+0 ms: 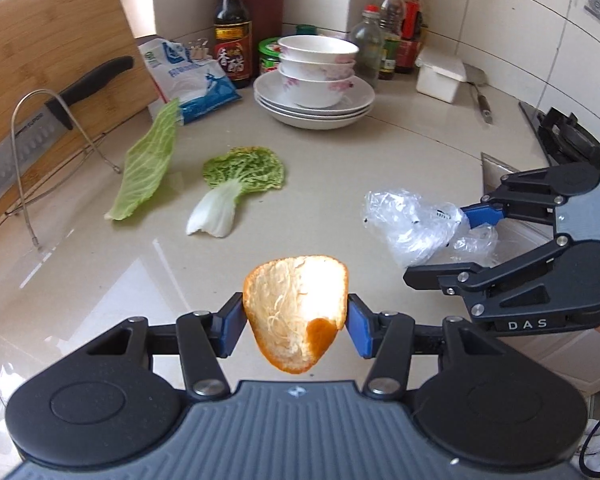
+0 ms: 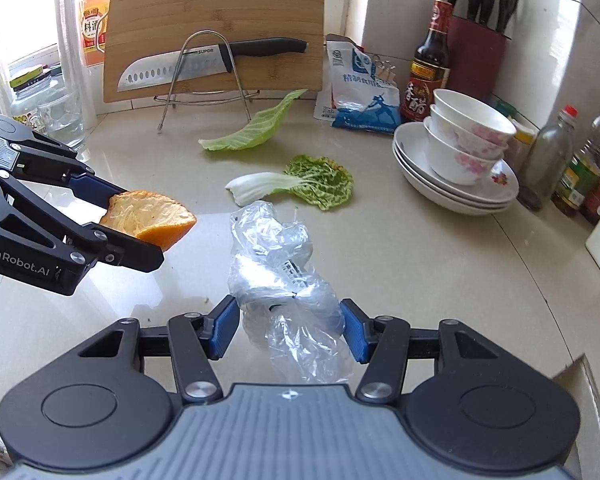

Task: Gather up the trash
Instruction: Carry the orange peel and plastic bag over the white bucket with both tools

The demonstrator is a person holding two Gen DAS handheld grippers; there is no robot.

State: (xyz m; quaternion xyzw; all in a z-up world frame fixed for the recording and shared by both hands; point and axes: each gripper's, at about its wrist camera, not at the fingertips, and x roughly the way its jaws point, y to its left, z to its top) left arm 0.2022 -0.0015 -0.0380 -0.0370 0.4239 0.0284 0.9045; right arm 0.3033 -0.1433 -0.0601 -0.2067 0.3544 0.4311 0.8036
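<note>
My left gripper [image 1: 296, 326] is shut on a piece of orange peel [image 1: 296, 312] and holds it above the counter; it also shows in the right wrist view [image 2: 148, 216]. My right gripper [image 2: 288, 328] is shut on a crumpled clear plastic bag [image 2: 284, 280], which also shows at the right of the left wrist view [image 1: 412, 224]. Two leaves lie on the counter beyond: a pale green cabbage leaf [image 1: 148, 164] [image 2: 252, 128] and a dark green leaf with a white stalk [image 1: 236, 184] [image 2: 300, 184].
Stacked white bowls on plates [image 1: 316, 80] [image 2: 460, 160] stand at the back. A blue-white packet [image 1: 196, 76], a dark sauce bottle [image 1: 232, 28], oil bottles [image 1: 396, 24], a white box [image 1: 440, 76], a knife on a wire rack [image 2: 204, 64], a cutting board [image 2: 216, 20] and a stove [image 1: 568, 136] ring the counter.
</note>
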